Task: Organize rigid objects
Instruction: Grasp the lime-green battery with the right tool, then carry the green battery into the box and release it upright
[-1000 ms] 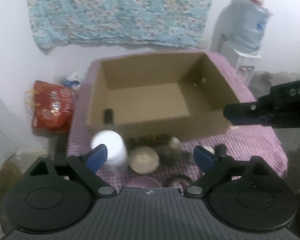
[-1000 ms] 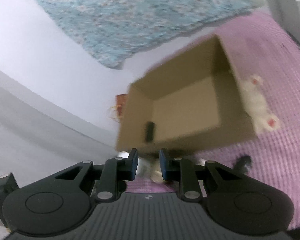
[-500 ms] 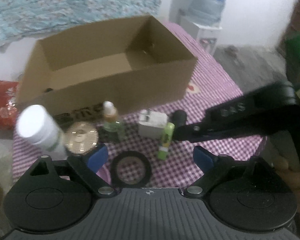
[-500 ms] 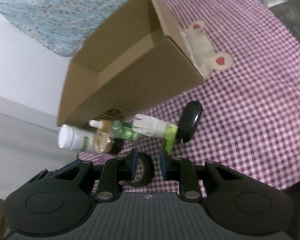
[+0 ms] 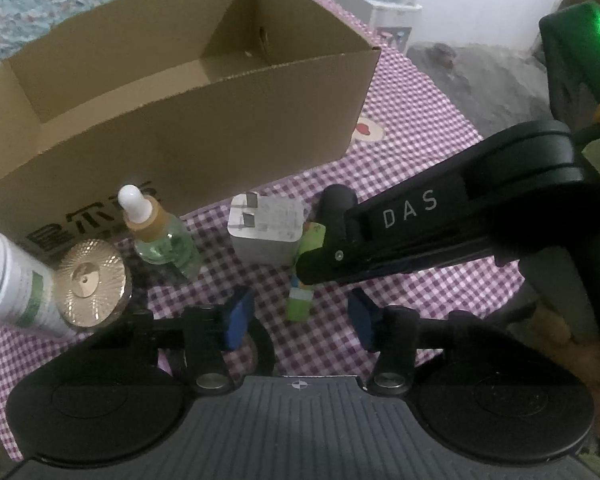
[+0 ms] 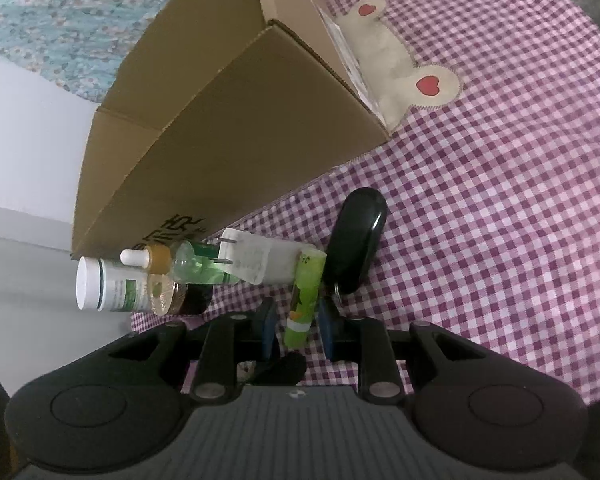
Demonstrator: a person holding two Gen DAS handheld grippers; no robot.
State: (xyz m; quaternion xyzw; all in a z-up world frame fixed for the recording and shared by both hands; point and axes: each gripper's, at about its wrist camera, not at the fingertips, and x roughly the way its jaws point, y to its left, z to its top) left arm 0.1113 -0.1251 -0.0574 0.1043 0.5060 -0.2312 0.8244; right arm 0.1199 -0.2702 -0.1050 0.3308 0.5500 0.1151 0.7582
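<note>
- Both claws have dropped from above the cardboard box (image 5: pixel 188 120) to the items lined up along its front on the checked desk (image 6: pixel 500 240).
- Left claw (image 5: pixel 298 320): its jaws have just been closing, part spread now, nothing gripped.
- Right claw (image 6: pixel 296 322): jaws narrow, straddling the green tube (image 6: pixel 304 296); contact unclear.
- White charger (image 5: pixel 264 232) sits just beside that tube.

One cardboard box (image 5: pixel 204 120), one white bottle (image 5: pixel 4 276), one gold-lidded jar (image 5: pixel 90 282), one dropper bottle (image 5: pixel 160 236), one white charger (image 5: pixel 266 236), one green tube (image 6: pixel 304 292), one black oval case (image 6: pixel 356 240).
</note>
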